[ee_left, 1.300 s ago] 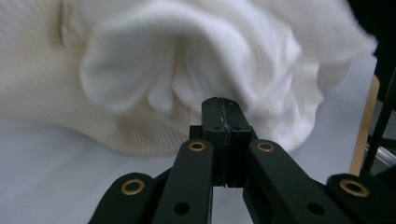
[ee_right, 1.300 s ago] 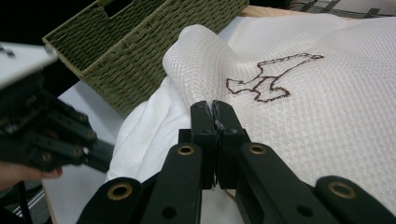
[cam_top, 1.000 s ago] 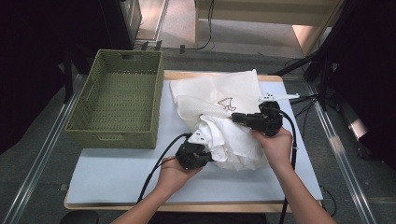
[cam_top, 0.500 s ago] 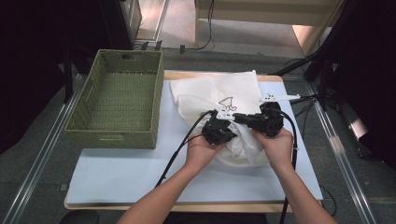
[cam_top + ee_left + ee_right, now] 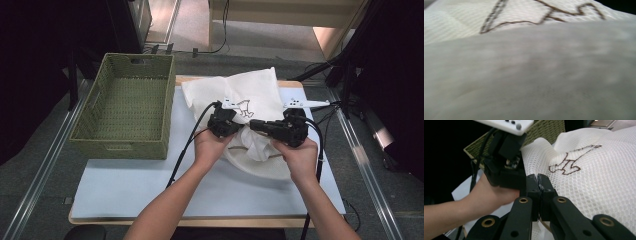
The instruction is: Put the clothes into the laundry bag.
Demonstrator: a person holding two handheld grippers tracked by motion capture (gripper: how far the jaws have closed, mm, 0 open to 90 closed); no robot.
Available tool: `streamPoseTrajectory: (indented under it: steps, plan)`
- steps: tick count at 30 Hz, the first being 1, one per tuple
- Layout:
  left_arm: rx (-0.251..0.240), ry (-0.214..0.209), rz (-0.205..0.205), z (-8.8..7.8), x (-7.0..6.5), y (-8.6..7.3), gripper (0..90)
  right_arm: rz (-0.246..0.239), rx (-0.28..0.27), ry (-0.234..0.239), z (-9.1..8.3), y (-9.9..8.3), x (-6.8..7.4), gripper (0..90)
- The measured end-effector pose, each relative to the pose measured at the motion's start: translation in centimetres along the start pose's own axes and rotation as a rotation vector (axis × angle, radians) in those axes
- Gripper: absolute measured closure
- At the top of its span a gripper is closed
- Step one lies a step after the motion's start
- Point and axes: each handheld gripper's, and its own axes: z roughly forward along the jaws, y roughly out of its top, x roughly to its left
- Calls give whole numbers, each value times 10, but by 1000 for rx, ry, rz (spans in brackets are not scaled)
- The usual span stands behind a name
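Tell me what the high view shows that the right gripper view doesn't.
The high view alone takes in the whole table, the inside of the green woven basket and both forearms. The right gripper view alone shows the right hand-held gripper with jaws shut and the bag's mesh weave. Both show the white mesh bag with its brown outline drawing, and the left hand-held gripper.

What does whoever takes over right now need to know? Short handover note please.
Left gripper: jaws shut, at the folded edge of the white mesh laundry bag with a brown animal drawing; whether they pinch cloth can't be told.
Right gripper: jaws shut, pads together, lying against the bag's mesh; a grip on it isn't clear.
Bag lies on the pale blue table mat, its near part folded up toward the middle. Green woven basket stands to the left, with nothing in it.
Done: first fold started.
Left: probably finish folding, then likely move the bag to the basket.
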Motion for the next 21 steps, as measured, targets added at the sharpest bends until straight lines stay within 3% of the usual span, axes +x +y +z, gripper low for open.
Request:
streamPoseTrajectory:
  steps: [4,7,8,10,16,21]
  plan:
    - [39,-51,-29,-1,2,-3,900,10,21,-2,7,-6,-8,900]
    - [59,-100,-16,-10,0,-3,900,-6,56,-34,14,-10,-10,900]
    - [67,-99,-2,-14,-2,-5,900,-9,63,-43,16,-11,-11,900]
    - [83,-122,11,-23,-3,-8,891,0,64,-39,17,-12,-13,900]
    - [111,-123,24,-53,-2,-22,845,-6,65,-47,18,-12,-13,900]
    - [136,-100,-1,-66,7,-36,770,-8,62,-47,18,-11,-14,900]
